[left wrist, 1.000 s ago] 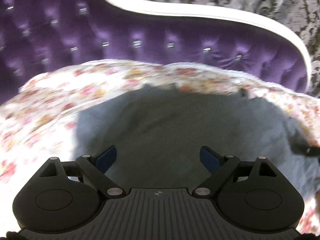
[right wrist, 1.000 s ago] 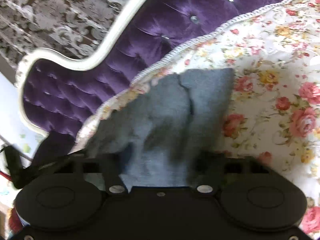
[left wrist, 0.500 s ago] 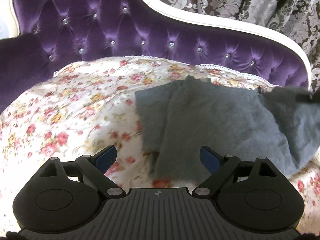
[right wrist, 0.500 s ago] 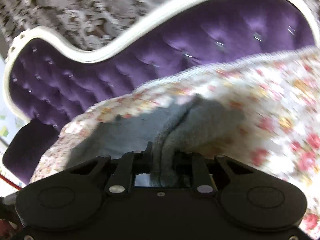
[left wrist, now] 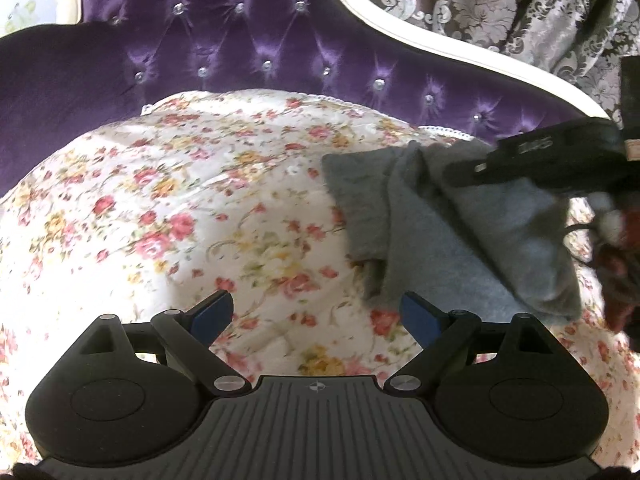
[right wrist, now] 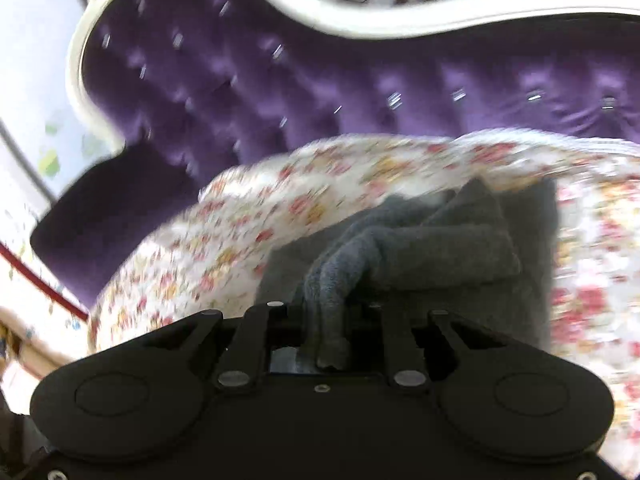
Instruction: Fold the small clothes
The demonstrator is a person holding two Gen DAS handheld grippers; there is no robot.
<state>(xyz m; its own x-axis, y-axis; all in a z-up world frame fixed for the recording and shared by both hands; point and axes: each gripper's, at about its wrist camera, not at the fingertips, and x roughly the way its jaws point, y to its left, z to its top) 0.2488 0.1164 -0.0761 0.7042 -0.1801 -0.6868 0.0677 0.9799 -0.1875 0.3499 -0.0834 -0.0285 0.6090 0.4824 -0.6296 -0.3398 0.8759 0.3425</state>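
A small grey garment (left wrist: 440, 232) lies partly folded on the floral bedspread (left wrist: 200, 208), at the right of the left wrist view. My left gripper (left wrist: 316, 314) is open and empty, hovering over the bedspread just left of the garment's near edge. My right gripper (right wrist: 332, 320) is shut on a bunched fold of the grey garment (right wrist: 420, 248). The right gripper also shows in the left wrist view (left wrist: 560, 160), over the garment's far right part.
A purple tufted headboard (left wrist: 260, 40) with a white frame rises behind the bedspread. Patterned grey curtains (left wrist: 500, 8) hang behind it. A dark purple cushion (right wrist: 100, 208) sits at the left of the bed.
My left gripper has pulled back and to the left, off the garment. My right gripper has carried the gripped fold over the garment, which now lies doubled over.
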